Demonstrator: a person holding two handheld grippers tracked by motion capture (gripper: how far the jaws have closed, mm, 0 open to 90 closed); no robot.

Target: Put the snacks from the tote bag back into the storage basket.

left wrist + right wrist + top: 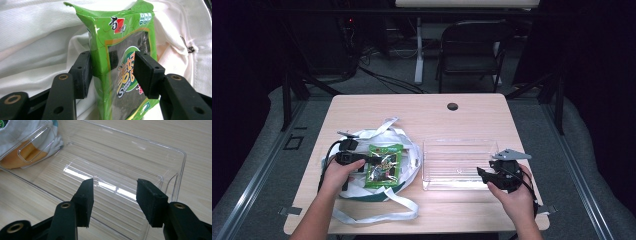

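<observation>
High view: one pale wooden table (422,112) carries one white cloth tote bag with long straps (404,142), one flat green foil snack packet with a dark window (384,165) lying on the bag, and one clear rectangular plastic tray (459,145) to its right, apart from the bag. Two hands come in from the bottom, each holding one black two-jaw gripper.

The left gripper (371,161) reaches onto the packet from its left side. In the left gripper view the packet (125,62) stands edge-on between the two pads; the left pad lies against its folded side and the right pad presses its printed face, so the left gripper (113,75) seems to be clamped on it, though the contact is partly hidden behind the foil. The packet's lower end is cut off by the frame, and the bag (37,37) bunches behind it.

The right gripper (482,175) sits at the tray's near right corner. In the right gripper view its jaws stand apart with nothing between them (115,192), and the tray (140,150) lies beyond them.
</observation>
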